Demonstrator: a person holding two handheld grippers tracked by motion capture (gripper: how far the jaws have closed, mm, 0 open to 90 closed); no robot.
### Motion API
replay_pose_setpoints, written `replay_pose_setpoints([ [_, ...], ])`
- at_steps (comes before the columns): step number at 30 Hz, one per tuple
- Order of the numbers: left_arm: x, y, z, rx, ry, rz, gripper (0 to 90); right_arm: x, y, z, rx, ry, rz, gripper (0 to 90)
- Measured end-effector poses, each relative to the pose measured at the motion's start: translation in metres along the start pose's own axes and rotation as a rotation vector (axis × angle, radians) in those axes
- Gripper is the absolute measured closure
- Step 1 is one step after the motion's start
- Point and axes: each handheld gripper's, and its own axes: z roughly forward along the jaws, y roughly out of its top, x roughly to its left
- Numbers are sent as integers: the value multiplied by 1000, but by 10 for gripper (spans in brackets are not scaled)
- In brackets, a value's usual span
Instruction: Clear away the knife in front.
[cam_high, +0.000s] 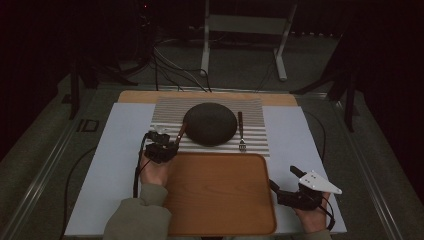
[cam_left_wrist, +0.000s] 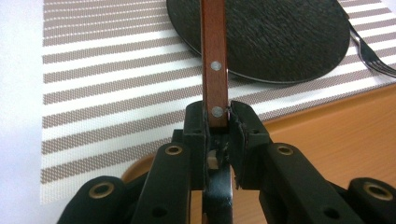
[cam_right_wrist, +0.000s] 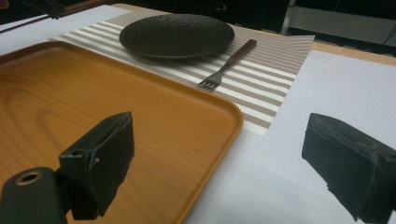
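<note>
Left tool (cam_left_wrist: 217, 119) clamped on wooden knife handle (cam_left_wrist: 214, 60) beside dark plate (cam_left_wrist: 275, 37); right tool (cam_right_wrist: 233, 163) wide apart over tray (cam_right_wrist: 154, 126) edge.

knife (cam_left_wrist: 214, 60): blade end cut off by top edge, left gripper view | fork (cam_left_wrist: 373, 56): handle cut off at right edge

The high view looks forward and down from above the person's side, taking in the whole surface (cam_high: 100, 175). The left gripper view sits low and very close over the mat (cam_left_wrist: 107, 93), facing the plate (cam_left_wrist: 280, 37) along a handle (cam_left_wrist: 214, 56). The right gripper view looks low across the tray (cam_right_wrist: 116, 107) toward the plate and fork (cam_right_wrist: 229, 63). All three share plate, mat and tray.
</note>
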Motion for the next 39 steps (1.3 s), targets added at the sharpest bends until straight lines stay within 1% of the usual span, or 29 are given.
replay_pose_setpoints([
  [10,-2,-12,-2,6,-5,-13,787,0,0,0,-2,0,0,94],
  [14,-2,-18,-3,9,-7,-36,787,0,0,-1,-6,1,0,94],
  [18,-2,-21,-4,9,-9,-46,787,0,0,-1,-7,1,0,94],
  [22,-2,-26,-5,6,-11,-66,787,0,0,0,-6,2,-3,94],
  [28,-3,-33,-7,8,-5,-73,787,0,0,-1,-8,2,-3,94],
  [33,0,-41,-10,11,8,-88,787,0,0,-1,-8,4,-3,94],
  [39,5,-50,-13,14,10,-115,787,0,0,0,-6,4,-2,94],
])
